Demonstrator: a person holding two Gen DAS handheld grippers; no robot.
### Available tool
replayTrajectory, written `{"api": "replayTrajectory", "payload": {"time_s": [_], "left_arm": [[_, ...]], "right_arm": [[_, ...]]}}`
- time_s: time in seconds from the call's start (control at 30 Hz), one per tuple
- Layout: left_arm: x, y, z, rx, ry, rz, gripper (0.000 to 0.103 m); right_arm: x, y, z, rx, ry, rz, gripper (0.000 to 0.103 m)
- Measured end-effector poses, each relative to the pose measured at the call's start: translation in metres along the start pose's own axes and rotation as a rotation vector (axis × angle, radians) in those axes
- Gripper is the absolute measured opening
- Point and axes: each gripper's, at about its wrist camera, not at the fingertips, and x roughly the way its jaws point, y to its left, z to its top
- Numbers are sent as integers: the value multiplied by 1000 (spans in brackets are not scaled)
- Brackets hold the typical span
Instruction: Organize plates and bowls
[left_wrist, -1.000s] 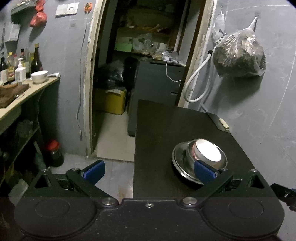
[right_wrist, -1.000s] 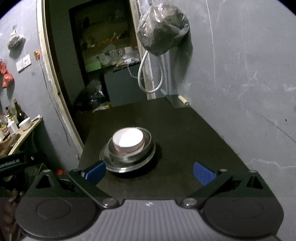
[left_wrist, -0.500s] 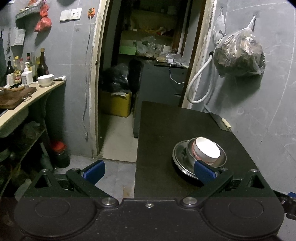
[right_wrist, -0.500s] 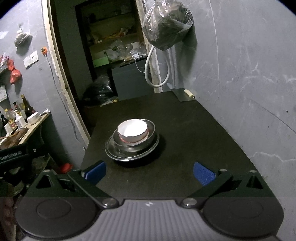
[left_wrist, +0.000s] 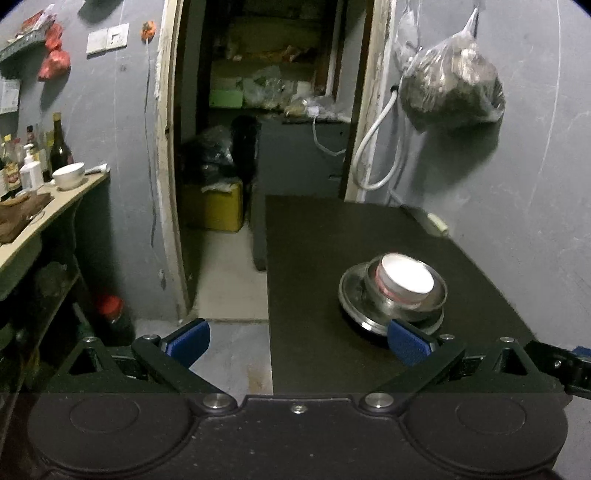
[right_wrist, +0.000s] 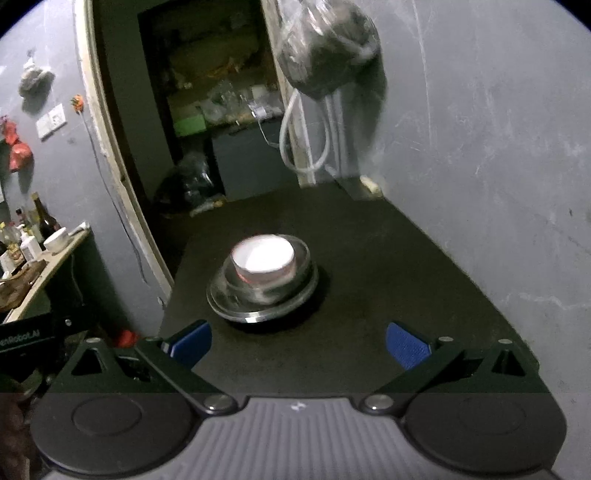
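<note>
A stack stands on the black table (left_wrist: 314, 236) (right_wrist: 388, 240): a steel plate (left_wrist: 351, 299) (right_wrist: 229, 306) at the bottom, a steel bowl (left_wrist: 432, 299) (right_wrist: 303, 273) on it, and a white bowl (left_wrist: 406, 275) (right_wrist: 263, 255) nested on top. My left gripper (left_wrist: 298, 338) is open and empty, back from the stack and to its left, partly over the floor. My right gripper (right_wrist: 298, 340) is open and empty, with the stack a little ahead of it, left of centre.
A doorway (left_wrist: 266, 110) opens behind the table's left edge. A bag (left_wrist: 450, 86) and a white hose (left_wrist: 380, 147) hang on the grey wall to the right. A counter (left_wrist: 44, 210) with bottles and a white bowl (left_wrist: 68, 175) stands at far left. A red-capped jar (left_wrist: 110, 314) sits on the floor.
Both grippers have drawn back and tilted up a little, so the stack sits farther ahead in both views. The stack itself has not moved.
</note>
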Motion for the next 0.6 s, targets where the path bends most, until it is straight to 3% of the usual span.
{"api": "replayTrajectory", "payload": {"time_s": [0.27,0.6], "left_arm": [[6,18,-11,-9,18,13,102],[4,12,-12,22,9,12,102]], "right_arm": [[0,22,-18,-76,5,-9,103],[-8,16,-19,-52,-18,-33,103]]}}
